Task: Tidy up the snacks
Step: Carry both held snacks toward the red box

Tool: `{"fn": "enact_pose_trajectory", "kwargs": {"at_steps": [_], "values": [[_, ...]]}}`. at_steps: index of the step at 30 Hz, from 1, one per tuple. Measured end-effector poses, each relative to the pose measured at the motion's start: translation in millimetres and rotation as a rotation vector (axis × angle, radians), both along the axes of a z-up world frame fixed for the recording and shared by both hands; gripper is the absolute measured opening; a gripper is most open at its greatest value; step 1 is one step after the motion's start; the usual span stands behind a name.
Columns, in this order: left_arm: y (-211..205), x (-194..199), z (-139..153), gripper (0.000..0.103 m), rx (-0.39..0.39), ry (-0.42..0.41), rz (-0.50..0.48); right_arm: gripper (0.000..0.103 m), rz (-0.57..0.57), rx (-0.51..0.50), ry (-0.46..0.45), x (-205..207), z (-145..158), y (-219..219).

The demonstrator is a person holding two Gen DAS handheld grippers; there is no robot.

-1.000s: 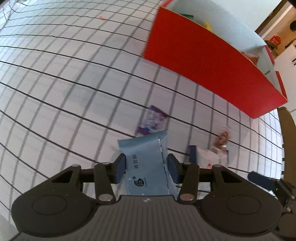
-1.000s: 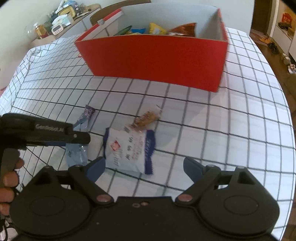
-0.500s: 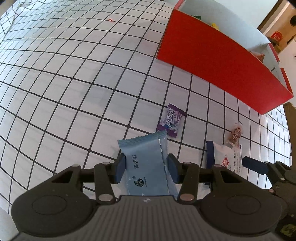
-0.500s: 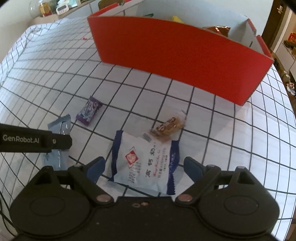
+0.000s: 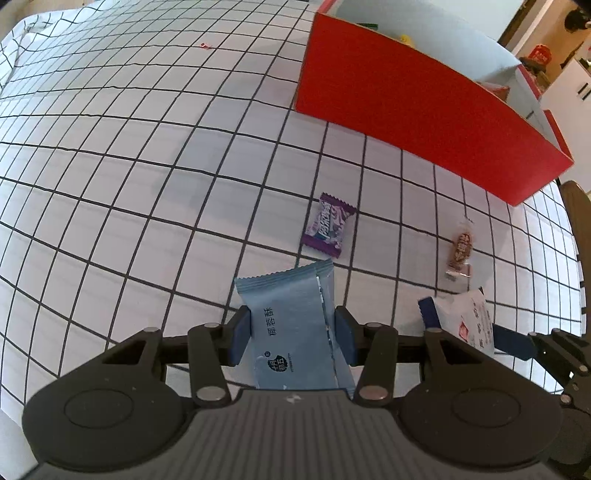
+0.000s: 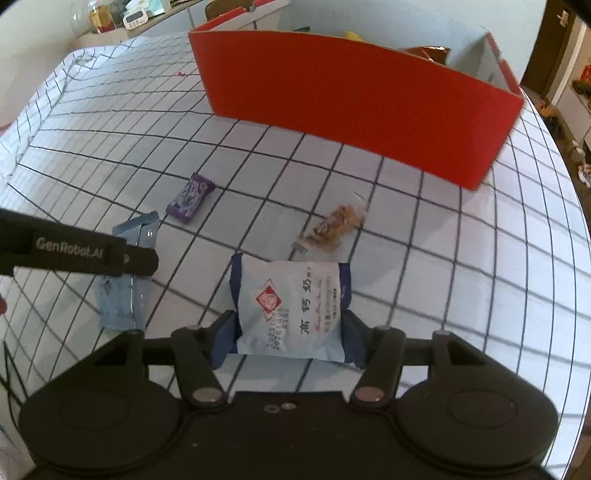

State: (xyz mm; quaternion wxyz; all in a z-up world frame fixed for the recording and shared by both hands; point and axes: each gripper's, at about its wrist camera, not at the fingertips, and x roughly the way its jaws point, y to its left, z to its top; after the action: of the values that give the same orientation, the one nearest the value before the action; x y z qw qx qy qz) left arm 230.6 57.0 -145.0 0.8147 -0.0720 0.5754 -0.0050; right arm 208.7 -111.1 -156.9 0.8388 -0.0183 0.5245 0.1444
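Observation:
My left gripper (image 5: 293,336) is shut on a light blue snack packet (image 5: 291,328), held above the checked tablecloth; the packet also shows in the right wrist view (image 6: 125,284). My right gripper (image 6: 288,339) is shut on a white and blue snack bag (image 6: 291,306), which shows at the right in the left wrist view (image 5: 465,325). A purple candy packet (image 5: 328,225) and a brown snack in clear wrap (image 5: 460,251) lie on the cloth ahead. The red box (image 6: 354,99) with snacks inside stands at the far side.
The checked tablecloth (image 5: 129,147) covers the table. A small red scrap (image 5: 204,45) lies far left. A wooden chair back (image 5: 578,221) stands at the table's right edge. A counter with jars (image 6: 110,22) is behind the table.
My right gripper has moved forward and closed on the white and blue bag, which it stood open behind before. My left gripper keeps the blue packet and has swung its view to the right.

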Motion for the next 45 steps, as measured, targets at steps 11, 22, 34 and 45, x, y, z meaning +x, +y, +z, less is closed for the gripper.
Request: {"fn": "enact_pose_trajectory", "kwargs": {"at_steps": [11,22,34,45], "values": [[-23,-30,26,0.047,-0.021,-0.038,-0.037,0.059,-0.016,0.078,-0.033,-36,29,-26],[-52,-39,80,0.048,0.002,-0.138,-0.119,0.059,-0.016,0.111,-0.129,-44,81,-43],[-67,1,146,0.048,0.037,-0.255,-0.188,0.059,-0.031,0.106,-0.254,-12,136,-52],[-64,76,180,0.048,0.075,-0.3,-0.215,0.059,-0.073,0.09,-0.303,45,159,-50]]}}
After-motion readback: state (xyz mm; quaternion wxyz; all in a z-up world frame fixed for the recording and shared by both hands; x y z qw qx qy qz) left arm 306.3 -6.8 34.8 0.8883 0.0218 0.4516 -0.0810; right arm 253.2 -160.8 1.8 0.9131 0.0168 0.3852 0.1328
